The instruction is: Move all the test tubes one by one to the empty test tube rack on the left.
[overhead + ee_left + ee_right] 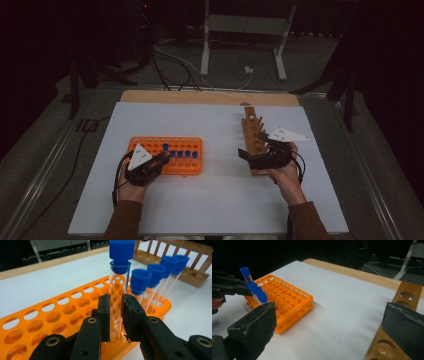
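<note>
A white sheet covers the table, with a strip of bare wooden tabletop showing along its far edge. Beyond that the room is dark: grey floor, a tangle of cables and the white legs of a stand.

On the left half of the sheet lies an orange tube rack, holding a short row of blue-capped tubes. The left gripper is clamped on a clear test tube with a blue cap, its jaws pressing the glass on both sides; the tube stands upright, raised above its neighbours, its lower end at the near edge of the orange rack.

On the right half lies a wooden rack, set lengthwise away from the person. The right gripper hangs beside its near end with jaws spread wide and nothing between them, facing across the sheet toward the orange rack
</note>
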Demonstrator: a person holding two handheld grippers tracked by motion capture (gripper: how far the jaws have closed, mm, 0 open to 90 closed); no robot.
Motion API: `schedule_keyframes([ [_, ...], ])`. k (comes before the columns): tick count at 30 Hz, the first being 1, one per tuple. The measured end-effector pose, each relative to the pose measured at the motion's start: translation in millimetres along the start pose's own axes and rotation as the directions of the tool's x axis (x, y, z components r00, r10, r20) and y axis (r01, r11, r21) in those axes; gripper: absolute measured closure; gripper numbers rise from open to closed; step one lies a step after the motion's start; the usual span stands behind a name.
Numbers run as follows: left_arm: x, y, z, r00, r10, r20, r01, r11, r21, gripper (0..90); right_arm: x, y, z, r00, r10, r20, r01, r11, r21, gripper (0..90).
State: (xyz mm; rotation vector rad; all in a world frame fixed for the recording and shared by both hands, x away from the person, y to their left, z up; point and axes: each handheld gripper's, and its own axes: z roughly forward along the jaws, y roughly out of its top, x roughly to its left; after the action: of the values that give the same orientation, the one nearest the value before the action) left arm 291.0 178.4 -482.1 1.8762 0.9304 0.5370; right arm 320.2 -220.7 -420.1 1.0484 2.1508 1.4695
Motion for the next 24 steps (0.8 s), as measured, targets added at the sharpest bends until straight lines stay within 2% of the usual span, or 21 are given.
schedule_keyframes([
  [5,-0.4,-3.0,2.8,0.9999,0.010,-0.005,-0.009,0.9995,0.031,77.9,-1.5,-1.8,-2.1,1.0000,0.005,0.003,-0.005,1.0000,0.002,0.0],
  [12,-1.6,-4.0,3.4,0.9997,0.025,-0.004,-0.025,0.9989,0.040,78.2,-2.5,-3.5,-3.1,1.0000,0.004,0.004,-0.004,1.0000,0.002,0.0],
  [13,-2.4,-4.1,3.2,0.9995,0.031,-0.006,-0.031,0.9985,0.046,78.2,-2.5,-3.7,-3.2,1.0000,0.002,0.004,-0.002,1.0000,0.002,0.0],
  [14,-3.6,-5.2,4.7,0.9989,0.046,-0.012,-0.045,0.9960,0.077,78.2,-2.6,-4.0,-3.3,1.0000,0.002,0.005,-0.002,1.0000,0.003,0.0],
  [16,-6.3,-7.0,5.6,0.9983,0.054,-0.022,-0.052,0.9954,0.081,78.2,-2.8,-4.6,-3.5,1.0000,0.003,0.006,-0.003,1.0000,0.006,0.0],
  [19,-6.0,-9.5,7.6,0.9984,0.051,-0.024,-0.048,0.9933,0.105,78.2,-3.1,-5.2,-4.0,1.0000,0.006,0.008,-0.006,1.0000,0.006,0.0],
  [22,-4.7,-9.7,7.4,0.9993,0.035,-0.015,-0.034,0.9943,0.101,77.8,-3.2,-5.5,-4.0,1.0000,0.005,0.008,-0.005,1.0000,0.006,0.0],
  [24,-4.3,-8.9,6.0,0.9996,0.021,-0.020,-0.019,0.9956,0.091,72.5,-3.3,-5.6,-4.0,1.0000,0.005,0.006,-0.005,1.0000,0.006,0.0],
])
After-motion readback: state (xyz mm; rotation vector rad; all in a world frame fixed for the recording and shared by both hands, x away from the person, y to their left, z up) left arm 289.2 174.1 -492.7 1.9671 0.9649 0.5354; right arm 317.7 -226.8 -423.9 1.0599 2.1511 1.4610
